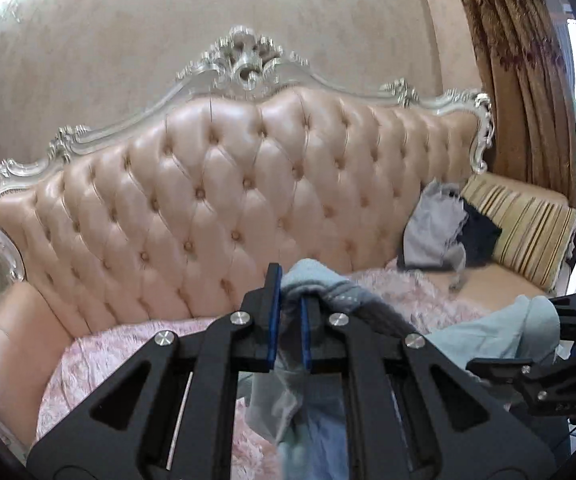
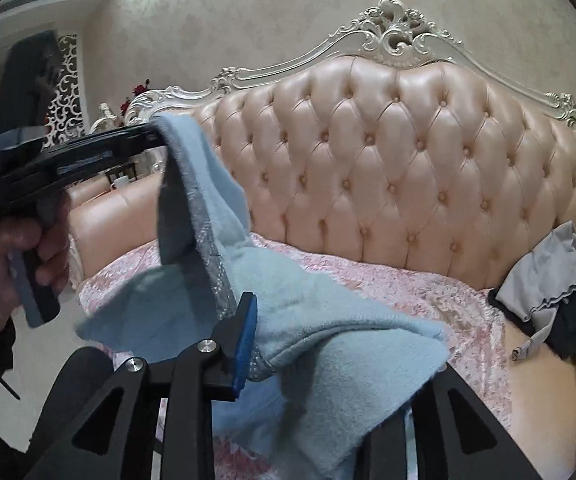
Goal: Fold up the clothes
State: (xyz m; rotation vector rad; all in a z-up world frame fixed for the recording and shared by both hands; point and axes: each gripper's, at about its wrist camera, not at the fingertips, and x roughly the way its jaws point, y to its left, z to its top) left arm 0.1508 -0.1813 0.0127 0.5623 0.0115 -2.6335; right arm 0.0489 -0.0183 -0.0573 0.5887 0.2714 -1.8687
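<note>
A light blue fleece garment hangs between my two grippers above the sofa seat. In the left wrist view my left gripper is shut on a bunched edge of the garment, its blue pads close together. The right wrist view shows that left gripper at the upper left, lifting a grey-trimmed edge, with a hand on its handle. My right gripper stands open with the cloth lying in the gap. Its blue left pad shows, and the right finger is hidden under the cloth. The right gripper also appears at the right edge.
A tufted pink leather sofa back fills the view behind. A pink fuzzy cover lies on the seat. A pile of grey and dark clothes rests against a striped cushion at the right end. A curtain hangs beyond.
</note>
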